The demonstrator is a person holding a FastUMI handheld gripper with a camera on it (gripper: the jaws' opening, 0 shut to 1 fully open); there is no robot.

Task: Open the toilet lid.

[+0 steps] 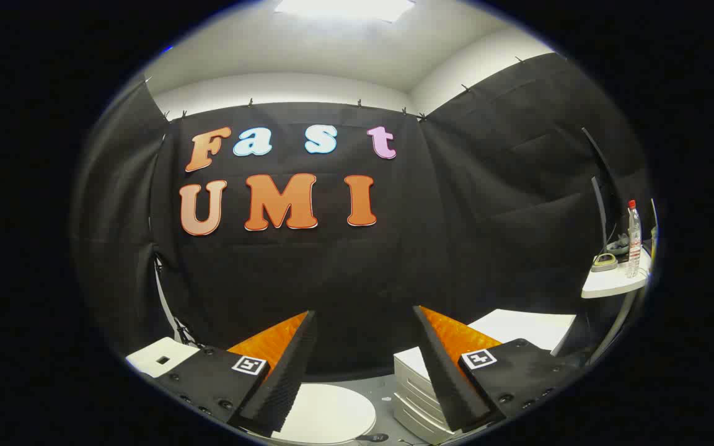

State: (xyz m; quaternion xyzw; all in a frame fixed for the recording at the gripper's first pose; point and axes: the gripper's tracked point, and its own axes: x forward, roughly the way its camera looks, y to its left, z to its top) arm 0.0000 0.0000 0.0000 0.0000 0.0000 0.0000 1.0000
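My gripper is open, its two fingers spread wide with nothing between them, pointing at the black cloth wall. Low down between the finger bases lies a white rounded toilet lid, flat and closed, well beneath the fingertips. The left finger covers the lid's left part. The fingers are apart from the lid and touch nothing.
A white ribbed box-like unit stands right of the lid, partly behind the right finger. A white board lies beyond it. A small white table at the right carries a water bottle. A white block sits at the left.
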